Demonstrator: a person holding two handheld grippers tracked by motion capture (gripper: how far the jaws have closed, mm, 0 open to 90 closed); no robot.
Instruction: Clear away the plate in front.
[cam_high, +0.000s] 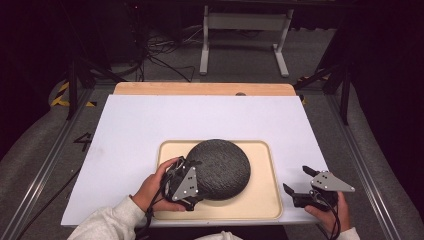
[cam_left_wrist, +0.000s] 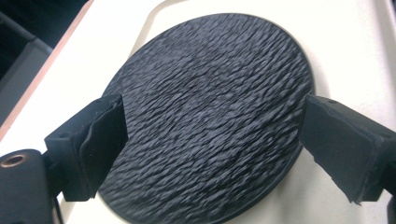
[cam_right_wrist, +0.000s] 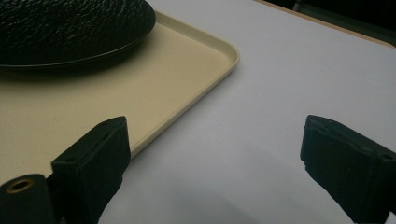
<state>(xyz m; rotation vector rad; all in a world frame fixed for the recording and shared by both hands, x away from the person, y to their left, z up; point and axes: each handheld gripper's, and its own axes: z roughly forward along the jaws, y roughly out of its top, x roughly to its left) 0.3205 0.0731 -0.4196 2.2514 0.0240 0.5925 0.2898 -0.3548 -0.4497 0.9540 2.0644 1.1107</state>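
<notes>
A round black dome-shaped object (cam_high: 222, 167) with a rough, rippled surface lies on a beige tray (cam_high: 265, 200). My left gripper (cam_high: 196, 181) hovers over its left edge, held by a hand. In the left gripper view the black object (cam_left_wrist: 210, 102) spreads under and beyond the left gripper (cam_left_wrist: 212, 140), whose jaws stand wide apart with nothing clamped. My right gripper (cam_high: 296, 178) is open over the white board, just right of the tray. In the right gripper view the right gripper (cam_right_wrist: 215, 158) spans the tray's rim (cam_right_wrist: 196, 102), and the black object (cam_right_wrist: 70, 23) lies far left.
A white board (cam_high: 150, 120) covers the table, with a wooden strip (cam_high: 200, 89) showing along its far edge. Beyond the table, the floor holds cables and a white frame leg (cam_high: 204, 45). Metal rails run along both sides.
</notes>
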